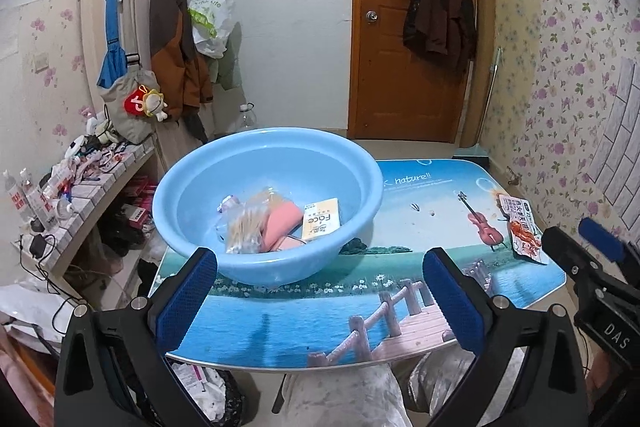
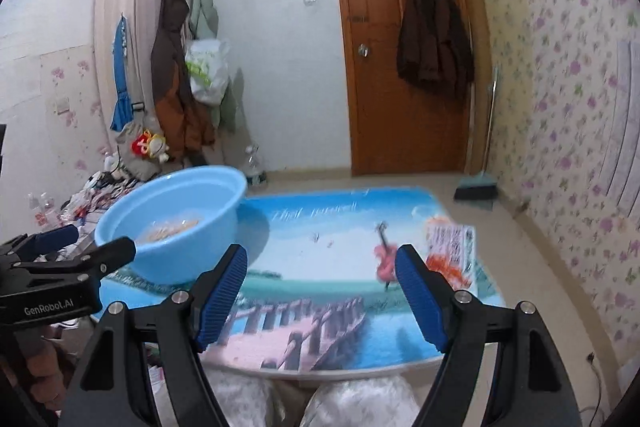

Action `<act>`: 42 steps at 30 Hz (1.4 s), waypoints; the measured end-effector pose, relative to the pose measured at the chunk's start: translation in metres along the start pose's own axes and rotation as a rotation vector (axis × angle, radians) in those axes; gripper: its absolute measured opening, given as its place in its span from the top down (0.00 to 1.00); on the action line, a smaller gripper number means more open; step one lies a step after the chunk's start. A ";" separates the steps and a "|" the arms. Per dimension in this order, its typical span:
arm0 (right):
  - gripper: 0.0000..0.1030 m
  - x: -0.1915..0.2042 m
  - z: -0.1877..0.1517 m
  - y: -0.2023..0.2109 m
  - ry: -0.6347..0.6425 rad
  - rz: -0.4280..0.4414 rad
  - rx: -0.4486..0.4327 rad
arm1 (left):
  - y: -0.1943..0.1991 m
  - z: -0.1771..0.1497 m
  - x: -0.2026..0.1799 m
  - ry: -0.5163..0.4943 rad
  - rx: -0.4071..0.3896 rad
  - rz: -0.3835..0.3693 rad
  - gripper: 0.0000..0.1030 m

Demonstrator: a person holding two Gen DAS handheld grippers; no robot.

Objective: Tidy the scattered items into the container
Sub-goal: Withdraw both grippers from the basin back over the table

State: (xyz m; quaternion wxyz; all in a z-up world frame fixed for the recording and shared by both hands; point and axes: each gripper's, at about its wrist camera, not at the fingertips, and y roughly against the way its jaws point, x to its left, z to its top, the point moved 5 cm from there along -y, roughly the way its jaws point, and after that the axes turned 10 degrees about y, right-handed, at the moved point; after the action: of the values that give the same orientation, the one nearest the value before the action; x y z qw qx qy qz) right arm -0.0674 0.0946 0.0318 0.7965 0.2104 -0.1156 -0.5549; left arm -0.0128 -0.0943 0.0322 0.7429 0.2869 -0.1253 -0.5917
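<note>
A light blue basin [image 1: 360, 179] stands on the left part of the picture-printed table [image 1: 304, 311]. It holds a yellow "Face" box [image 1: 322, 219], a pink item [image 1: 282, 223] and a clear bag of sticks [image 1: 246, 227]. A snack packet [image 1: 520, 227] with red print lies at the table's right edge; it also shows in the right wrist view [image 2: 450, 247]. My left gripper [image 1: 320, 287] is open and empty, just in front of the basin. My right gripper [image 2: 322, 287] is open and empty over the table's near middle, left of the packet. The basin [image 2: 224, 203] shows in the right wrist view too.
A cluttered shelf [image 1: 80, 187] stands left of the table. A bin with a black bag [image 1: 208, 391] sits under the table's near left corner. A wooden door [image 1: 412, 27] with a hung coat is behind. A dustpan [image 2: 476, 191] stands by the right wall.
</note>
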 end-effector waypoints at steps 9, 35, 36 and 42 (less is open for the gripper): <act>0.24 -0.009 -0.002 0.002 -0.007 -0.027 -0.031 | 0.001 -0.002 0.000 0.018 -0.007 0.010 0.00; 0.24 0.009 -0.021 -0.021 0.049 0.048 0.064 | -0.004 -0.014 -0.023 -0.030 0.021 -0.001 0.00; 0.24 0.008 -0.020 -0.022 0.045 0.048 0.063 | -0.004 -0.014 -0.023 -0.030 0.023 0.000 0.00; 0.24 0.005 -0.020 -0.019 0.031 0.051 0.050 | -0.005 -0.014 -0.026 -0.047 0.020 0.016 0.00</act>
State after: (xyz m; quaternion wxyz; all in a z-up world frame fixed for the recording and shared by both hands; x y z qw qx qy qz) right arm -0.0735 0.0882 0.0053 0.8067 0.2358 -0.1227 -0.5279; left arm -0.0161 -0.0665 0.0219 0.7415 0.2793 -0.1507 -0.5912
